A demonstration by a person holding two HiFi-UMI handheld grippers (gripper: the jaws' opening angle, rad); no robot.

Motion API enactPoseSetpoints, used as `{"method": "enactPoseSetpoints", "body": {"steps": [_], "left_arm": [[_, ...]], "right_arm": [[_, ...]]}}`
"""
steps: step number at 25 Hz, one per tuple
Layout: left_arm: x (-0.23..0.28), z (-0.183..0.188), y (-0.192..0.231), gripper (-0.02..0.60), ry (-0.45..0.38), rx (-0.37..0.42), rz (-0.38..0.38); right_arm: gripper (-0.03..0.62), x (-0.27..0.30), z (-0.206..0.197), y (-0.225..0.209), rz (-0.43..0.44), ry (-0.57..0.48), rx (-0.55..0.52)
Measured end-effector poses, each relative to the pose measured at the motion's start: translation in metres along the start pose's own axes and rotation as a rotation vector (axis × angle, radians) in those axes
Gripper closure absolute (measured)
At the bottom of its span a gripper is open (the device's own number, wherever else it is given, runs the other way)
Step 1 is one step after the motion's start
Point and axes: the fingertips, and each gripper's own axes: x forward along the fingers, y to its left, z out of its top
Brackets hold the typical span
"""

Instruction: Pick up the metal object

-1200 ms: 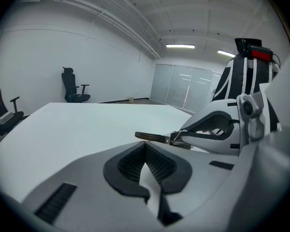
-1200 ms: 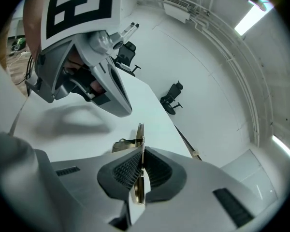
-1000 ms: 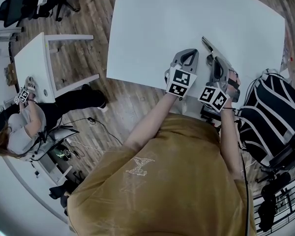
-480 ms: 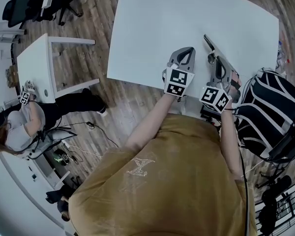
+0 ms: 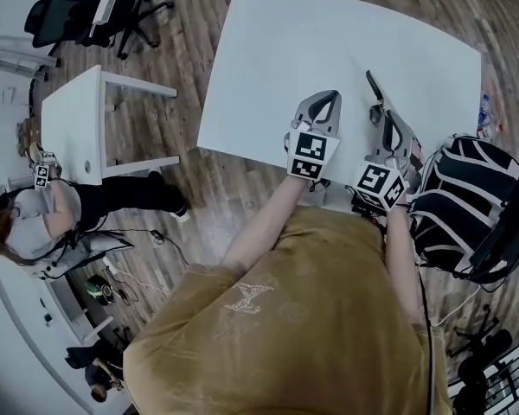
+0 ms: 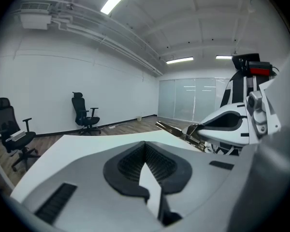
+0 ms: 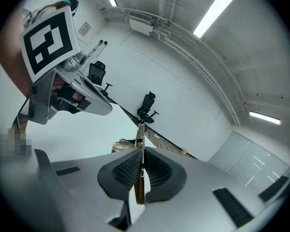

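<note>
The fingers point(image 7: 123, 170) of the right gripper point(image 5: 386, 119) are pressed together on the metal object point(image 7: 140, 182). It is a slim brass-coloured tool, gripped at its near end so that the rest juts forward over the white table point(image 5: 285, 50), apparently lifted clear. Beside it, the left gripper point(image 5: 327, 100) is closed on nothing and seems idle. Nothing looks likely to block the lift. A striped bag point(image 5: 463, 206) sits just to the right, and another person point(image 5: 35, 223) sits by a small table point(image 5: 73, 115), well apart.
</note>
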Motion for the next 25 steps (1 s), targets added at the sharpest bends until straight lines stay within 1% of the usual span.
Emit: {"method": "enactPoseSetpoints", "body": {"steps": [9,14,18,21,25], "left_arm": [[-0.022,0.058,0.002,0.578,-0.132,0.006,0.016],[-0.031,0.084,0.001,0.578,-0.192,0.006,0.018],[-0.038,0.101,-0.003,0.578,-0.238,0.007,0.011],[-0.042,0.112,-0.006,0.578,-0.269,0.002,0.001],[-0.045,0.122,-0.009,0.578,-0.296,-0.008,-0.009]], "right_arm": [[0.583,-0.021,0.040,-0.037,-0.079,-0.102,0.052],[0.583,-0.035,0.062,-0.058,-0.116,-0.165,0.097],[0.583,-0.045,0.077,-0.072,-0.125,-0.219,0.165],[0.583,-0.050,0.089,-0.081,-0.113,-0.264,0.248],[0.583,-0.053,0.094,-0.092,-0.110,-0.290,0.339]]}}
